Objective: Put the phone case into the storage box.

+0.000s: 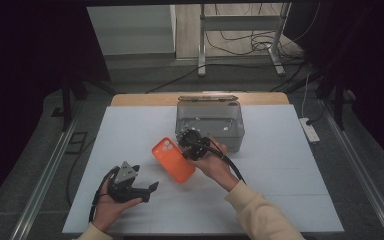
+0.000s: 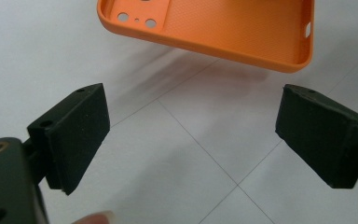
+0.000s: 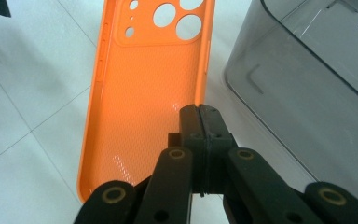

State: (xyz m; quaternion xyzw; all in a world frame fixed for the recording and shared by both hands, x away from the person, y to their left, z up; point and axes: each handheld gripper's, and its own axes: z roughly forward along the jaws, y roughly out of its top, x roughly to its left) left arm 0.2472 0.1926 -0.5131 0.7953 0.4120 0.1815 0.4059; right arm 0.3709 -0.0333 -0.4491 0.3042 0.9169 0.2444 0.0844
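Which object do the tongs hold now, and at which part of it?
The right tongs pinch the orange phone case at its side rim. The left tongs stand open, holding nothing.

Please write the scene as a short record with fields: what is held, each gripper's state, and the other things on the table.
held thing: orange phone case, lifted over the table, open side toward the right gripper's camera
right gripper: shut on one long edge of the phone case
left gripper: open, nothing between the jaws, pointing toward the phone case
container: clear grey box, open on top, behind the phone case
table cover: white sheet with thin lines
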